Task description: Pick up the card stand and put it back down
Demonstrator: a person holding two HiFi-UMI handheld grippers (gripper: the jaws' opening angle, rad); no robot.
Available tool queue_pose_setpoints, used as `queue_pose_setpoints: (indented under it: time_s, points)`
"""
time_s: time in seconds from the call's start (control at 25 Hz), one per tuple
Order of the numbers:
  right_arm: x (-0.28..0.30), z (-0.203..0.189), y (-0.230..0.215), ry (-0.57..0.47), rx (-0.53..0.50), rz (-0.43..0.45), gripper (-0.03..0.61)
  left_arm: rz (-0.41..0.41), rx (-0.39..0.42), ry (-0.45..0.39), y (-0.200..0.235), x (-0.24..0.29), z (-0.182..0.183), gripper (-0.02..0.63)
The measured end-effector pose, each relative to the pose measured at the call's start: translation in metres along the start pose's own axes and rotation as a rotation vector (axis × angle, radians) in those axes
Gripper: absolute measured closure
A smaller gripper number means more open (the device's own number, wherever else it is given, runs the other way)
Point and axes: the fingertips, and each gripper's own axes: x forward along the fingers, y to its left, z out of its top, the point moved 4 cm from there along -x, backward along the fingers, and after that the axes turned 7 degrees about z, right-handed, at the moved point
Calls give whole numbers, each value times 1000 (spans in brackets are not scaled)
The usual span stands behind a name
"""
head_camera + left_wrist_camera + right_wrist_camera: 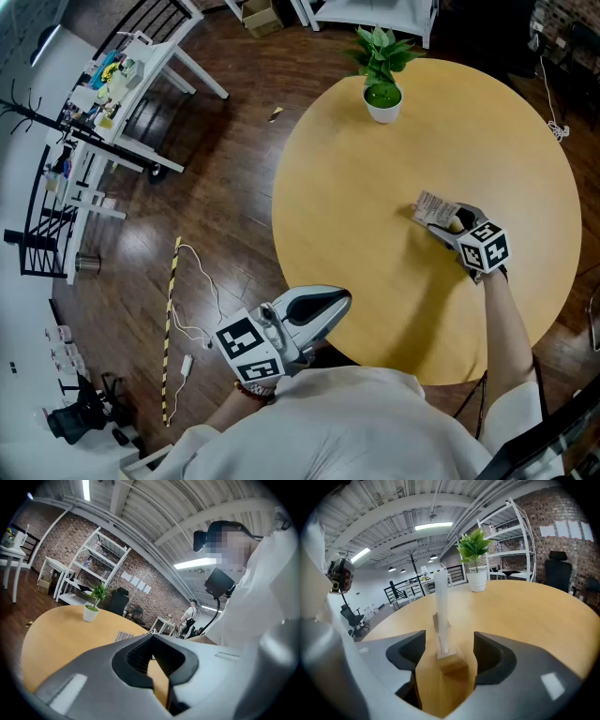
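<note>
The card stand [432, 207], a wooden base carrying a clear upright panel, is standing on the round table [375, 197], right of centre in the head view. In the right gripper view it is sitting upright between the jaws of our right gripper [449, 651]. Those jaws are spread wide, with a gap on either side, so nothing is being gripped.

We are judging this as either the moment before the pick or the moment after setting down. The frames are not telling us which. If the pick is ahead, we are needing to close evenly on the base and lift straight up, so the tall panel is not tipping.

Our left gripper [339, 300] is waiting at the table's lower left edge, its jaws together and holding nothing.

We are counting one card stand, one table, one potted plant [382, 89] near the table's top edge, and two grippers.
</note>
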Motion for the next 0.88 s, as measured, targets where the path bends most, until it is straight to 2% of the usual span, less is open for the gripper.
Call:
queue_pose_setpoints:
  time_s: [0.12,0.24,0.36,0.48,0.56,0.88]
  points:
    - [17,5,-13,0,-18,8,288,-4,-18,-15,5,13,0,620]
    - [28,7,-17,1,-80,8,399,-11,-37,5,8,21,-8,620]
    - [32,3,-13,16,-119,11,430,19,-66,20,12,19,-16,620]
    - [27,4,-12,26,-137,-3,445,72,-89,-7,21,16,-10,620]
    - [20,7,-15,-2,-106,-18,451,86,-85,-18,24,15,-5,620]
    - [-44,36,9,-164,-50,-99,454,57,-80,-31,18,7,-7,620]
